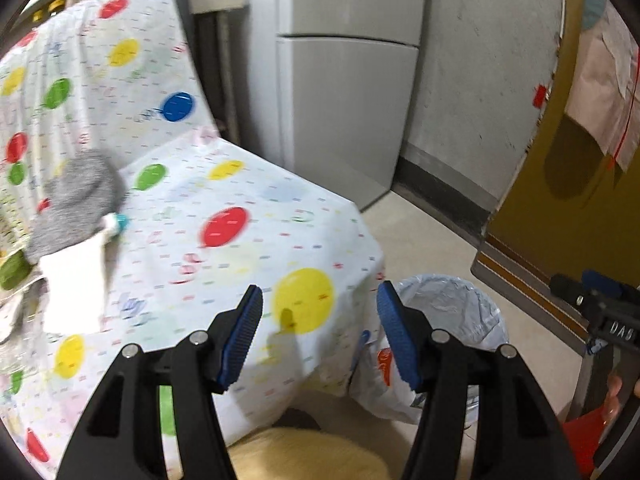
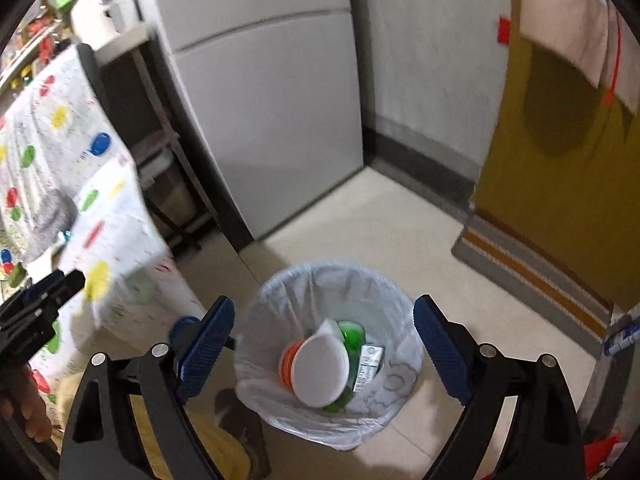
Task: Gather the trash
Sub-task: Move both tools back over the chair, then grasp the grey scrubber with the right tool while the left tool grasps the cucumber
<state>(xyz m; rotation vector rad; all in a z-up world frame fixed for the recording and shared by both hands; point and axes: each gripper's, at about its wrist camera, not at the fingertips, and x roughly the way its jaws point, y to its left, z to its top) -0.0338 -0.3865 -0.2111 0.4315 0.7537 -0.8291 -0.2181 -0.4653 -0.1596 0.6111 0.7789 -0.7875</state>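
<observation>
Right gripper [image 2: 324, 350] hangs over the white-bagged round trash bin [image 2: 280, 292], jaws wide, empty. In the bin: white plastic lid [image 2: 320, 372], orange-rimmed cup [image 2: 286, 360], green container [image 2: 352, 334], carton. Left gripper [image 1: 318, 332] partly spread, empty, over the dotted tablecloth [image 1: 224, 184]. Left to collect, by my read: white paper [image 1: 74, 280] at far left, beside a grey cloth [image 1: 80, 192].

bin [image 2: 328, 354] beside table [image 2: 104, 216], cup [image 2: 320, 368] in bin
</observation>
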